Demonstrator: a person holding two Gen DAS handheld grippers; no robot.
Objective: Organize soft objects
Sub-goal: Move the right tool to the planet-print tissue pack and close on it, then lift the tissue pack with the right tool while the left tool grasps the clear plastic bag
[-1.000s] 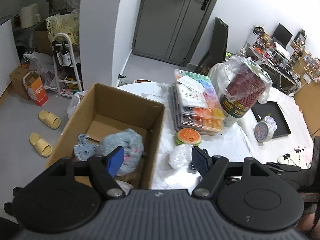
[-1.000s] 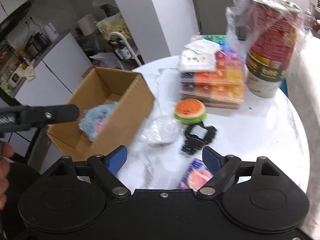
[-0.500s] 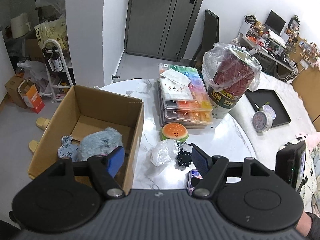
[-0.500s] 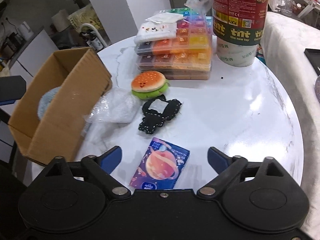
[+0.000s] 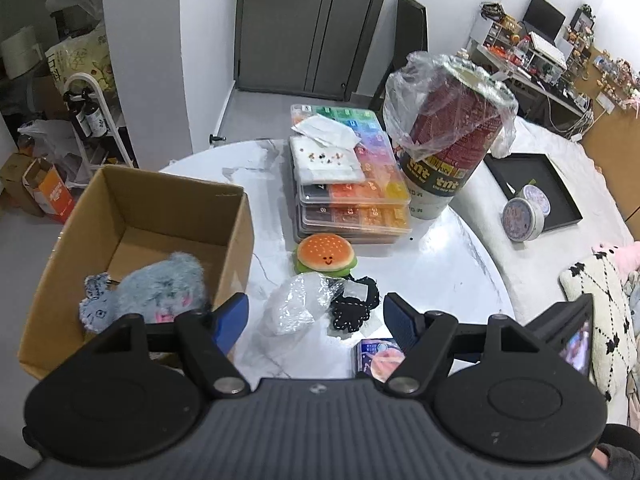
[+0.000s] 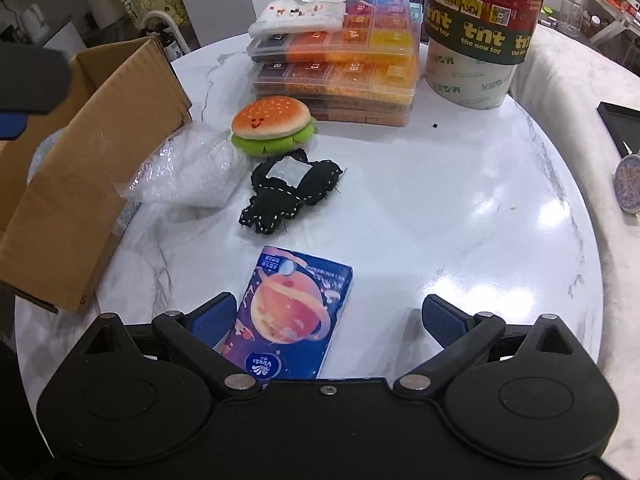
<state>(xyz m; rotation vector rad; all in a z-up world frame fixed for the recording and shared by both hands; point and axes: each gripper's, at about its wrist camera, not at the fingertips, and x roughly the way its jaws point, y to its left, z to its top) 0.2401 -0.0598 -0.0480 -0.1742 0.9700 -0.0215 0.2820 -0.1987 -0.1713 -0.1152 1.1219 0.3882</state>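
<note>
The right gripper [image 6: 328, 316] hung wide open and empty over the tissue pack [image 6: 288, 312] on the white table [image 6: 460, 208], the left gripper [image 5: 316, 316] likewise spread with nothing held, while the burger plush [image 6: 272, 126] and black felt toy [image 6: 290, 190] lay beside the cardboard box [image 5: 132, 216] holding the grey plush [image 5: 156, 288].

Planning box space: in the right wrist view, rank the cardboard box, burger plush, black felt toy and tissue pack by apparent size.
1. cardboard box
2. tissue pack, though nearness to the camera enlarges it
3. black felt toy and burger plush: look alike, unranked.
</note>
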